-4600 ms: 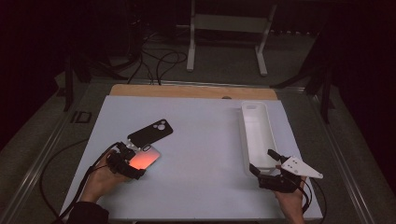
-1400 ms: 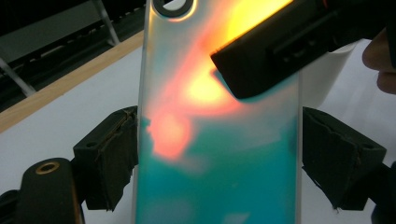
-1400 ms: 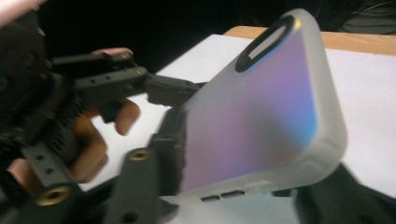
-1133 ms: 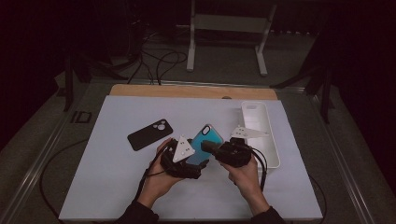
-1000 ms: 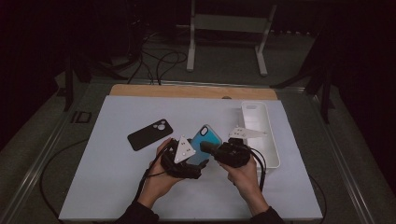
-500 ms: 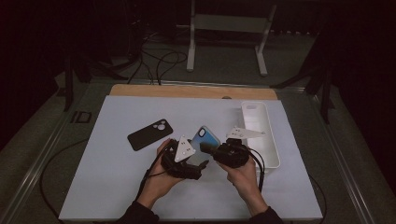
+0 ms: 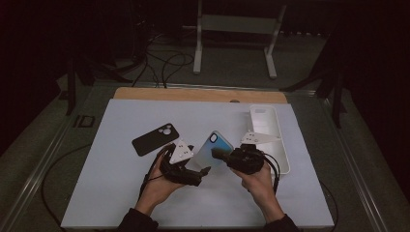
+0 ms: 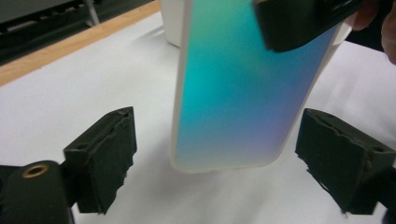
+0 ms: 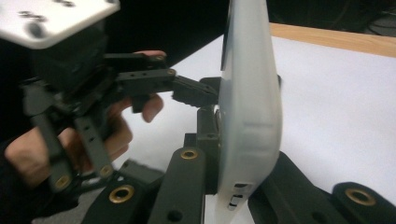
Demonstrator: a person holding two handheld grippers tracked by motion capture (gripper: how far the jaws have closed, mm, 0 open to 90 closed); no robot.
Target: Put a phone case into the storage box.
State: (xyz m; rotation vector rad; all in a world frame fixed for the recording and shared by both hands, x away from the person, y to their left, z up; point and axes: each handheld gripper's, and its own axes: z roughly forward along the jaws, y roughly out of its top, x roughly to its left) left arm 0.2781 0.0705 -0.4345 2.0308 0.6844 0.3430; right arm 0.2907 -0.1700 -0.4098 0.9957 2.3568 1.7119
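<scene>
A phone case [image 7: 214, 148] with a blue-to-teal back and pale rim is held tilted above the middle of the white mat. My right gripper [image 7: 218, 154] is shut on its upper part; in the right gripper view the case [image 9: 250, 102] stands edge-on between the closed jaws. My left gripper [image 7: 199, 173] is open, just left of it. In the left gripper view the case's lower end [image 8: 233, 102] hangs between the two pads [image 8: 105, 158] without touching either. A black phone case [image 7: 155, 139] lies flat on the mat to the left.
A long white tray [image 7: 276, 145] lies along the mat's right side, close behind my right hand. The white mat [image 7: 121, 193] ends at a wooden strip [image 7: 193, 94] at the back. Cables trail from both grippers toward the front edge.
Both hands have come from the mat's left and right sides to the middle, and the blue case is now up in the right gripper. Over the last second the case has tipped slightly.
</scene>
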